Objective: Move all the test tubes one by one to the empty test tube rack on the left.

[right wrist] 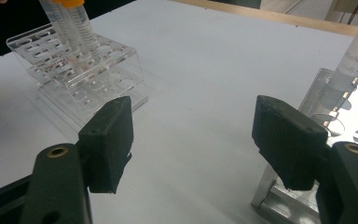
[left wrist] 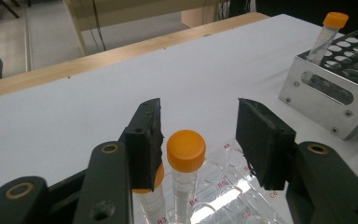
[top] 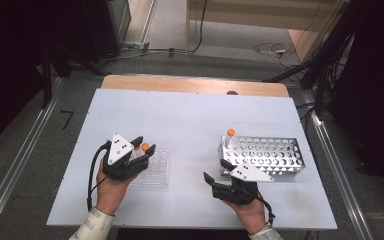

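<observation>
A clear plastic tube rack (top: 158, 171) sits on the white table at the left. Two orange-capped tubes stand in it. My left gripper (top: 145, 144) is open, its jaws on either side of one tube (left wrist: 185, 154); the right pad stands clear of the cap and the left pad is close beside it. The second tube (left wrist: 154, 196) is partly hidden behind the left jaw. At the right, a metal tube rack (top: 272, 156) holds one orange-capped tube (top: 228, 137) at its near-left corner. My right gripper (top: 215, 169) is open with nothing between its jaws, just in front of that rack.
The white board (top: 190, 120) lies on a wooden table whose far edge (top: 195, 84) shows behind it. Open surface lies between the two racks. Cables and dark stands are on the floor beyond.
</observation>
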### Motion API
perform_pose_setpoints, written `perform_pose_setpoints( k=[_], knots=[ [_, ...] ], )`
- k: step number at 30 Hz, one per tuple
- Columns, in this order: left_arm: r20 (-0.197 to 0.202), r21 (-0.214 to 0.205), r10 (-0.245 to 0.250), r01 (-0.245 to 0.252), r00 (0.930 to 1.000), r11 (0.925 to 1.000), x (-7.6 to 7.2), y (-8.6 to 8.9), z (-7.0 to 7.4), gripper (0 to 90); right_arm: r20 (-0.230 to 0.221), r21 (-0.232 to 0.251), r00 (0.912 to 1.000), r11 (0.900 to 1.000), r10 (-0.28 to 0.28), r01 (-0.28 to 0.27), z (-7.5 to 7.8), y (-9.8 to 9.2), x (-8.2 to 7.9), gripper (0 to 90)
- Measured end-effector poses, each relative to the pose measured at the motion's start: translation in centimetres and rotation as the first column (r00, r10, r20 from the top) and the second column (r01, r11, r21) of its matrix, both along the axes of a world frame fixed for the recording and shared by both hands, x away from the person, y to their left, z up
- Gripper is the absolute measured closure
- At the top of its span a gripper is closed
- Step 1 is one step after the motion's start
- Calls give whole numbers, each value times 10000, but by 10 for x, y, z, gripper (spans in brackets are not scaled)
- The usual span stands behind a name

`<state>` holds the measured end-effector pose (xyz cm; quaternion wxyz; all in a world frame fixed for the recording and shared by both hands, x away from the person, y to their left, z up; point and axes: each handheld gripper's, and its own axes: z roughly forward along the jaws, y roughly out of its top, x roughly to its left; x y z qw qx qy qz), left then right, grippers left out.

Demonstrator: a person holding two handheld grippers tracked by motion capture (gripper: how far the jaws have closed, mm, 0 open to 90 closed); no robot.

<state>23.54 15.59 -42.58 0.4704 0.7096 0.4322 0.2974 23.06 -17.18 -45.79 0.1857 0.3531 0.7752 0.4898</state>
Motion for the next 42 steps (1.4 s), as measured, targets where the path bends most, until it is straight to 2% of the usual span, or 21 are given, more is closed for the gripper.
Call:
perform_pose_setpoints(
  k=[5,12,20,25,33,37,42],
  knots=[
    [249,-63,205,-203,9995,9998,-5,-1,3,358,13,8,10000,10000,-49,49,0,-1,0,277],
    [291,-475,-69,83,9996,9988,-16,-2,6,257,79,14,9999,9999,-105,105,1,-3,2,277],
    [245,-949,-229,251,9994,9952,-27,-2,7,247,120,5,9994,9994,-339,339,2,-6,4,277],
    [166,-841,-203,217,9997,9962,-33,-4,2,246,231,46,9967,9970,-776,775,4,-12,12,277],
    [174,-857,-242,256,9996,9960,-37,-6,-1,246,339,133,9810,9816,-1910,1907,4,-21,33,280],
    [151,-886,-304,316,9994,9956,-38,-7,-2,246,577,42,9739,9756,-2196,2197,2,-21,43,289],
    [133,-902,-307,318,9994,9954,-38,-6,-2,246,491,84,9617,9630,-2696,2695,1,-22,58,296]
  ],
)
